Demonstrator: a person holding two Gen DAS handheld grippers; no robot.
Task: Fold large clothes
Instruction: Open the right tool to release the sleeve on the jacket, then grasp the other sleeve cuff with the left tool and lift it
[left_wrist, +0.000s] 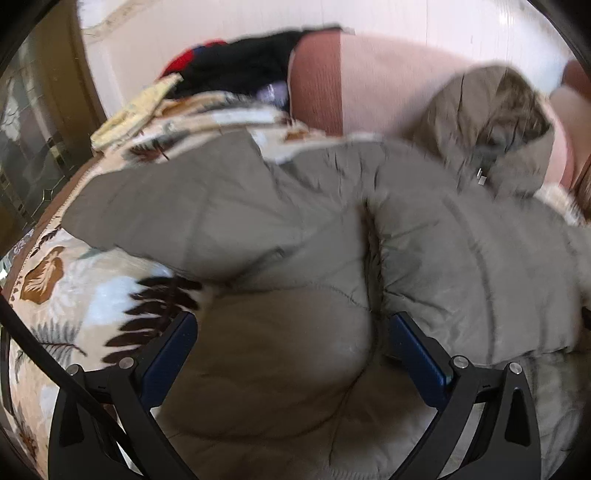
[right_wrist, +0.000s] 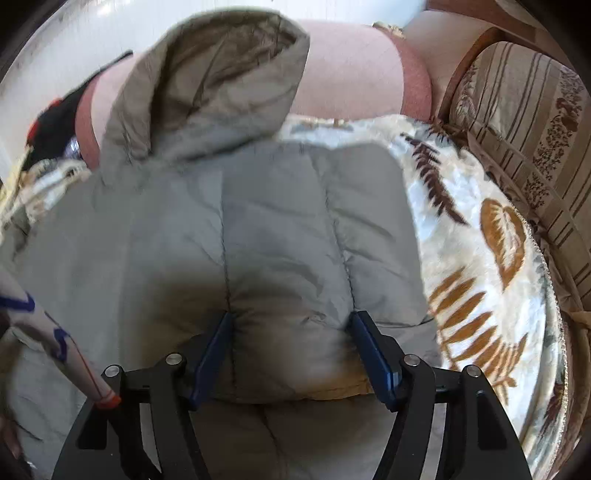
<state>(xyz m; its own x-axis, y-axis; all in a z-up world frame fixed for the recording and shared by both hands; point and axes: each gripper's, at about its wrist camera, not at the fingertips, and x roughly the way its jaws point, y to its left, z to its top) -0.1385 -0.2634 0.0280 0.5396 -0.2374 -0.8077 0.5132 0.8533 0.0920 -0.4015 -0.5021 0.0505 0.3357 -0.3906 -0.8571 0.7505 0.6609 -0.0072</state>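
A large grey-olive puffer jacket (left_wrist: 295, 221) lies spread on a leaf-print blanket (left_wrist: 74, 291) on a sofa. Its hood (left_wrist: 491, 122) rests against the pink back cushion, and a sleeve (left_wrist: 166, 206) reaches left. My left gripper (left_wrist: 291, 325) is open, its blue-padded fingers (left_wrist: 177, 343) spread just above the jacket's lower part. In the right wrist view the jacket (right_wrist: 277, 229) fills the middle, with its hood (right_wrist: 218, 81) at the top. My right gripper (right_wrist: 291, 325) is open over a folded quilted panel, with the fabric bulging between the fingers (right_wrist: 373, 354).
A pile of black, red and yellow clothes (left_wrist: 229, 70) sits at the sofa's far left. A pink back cushion (right_wrist: 351, 70) runs behind the jacket. A striped patterned armrest (right_wrist: 524, 155) stands to the right. A sleeved arm (right_wrist: 55, 339) shows at the left.
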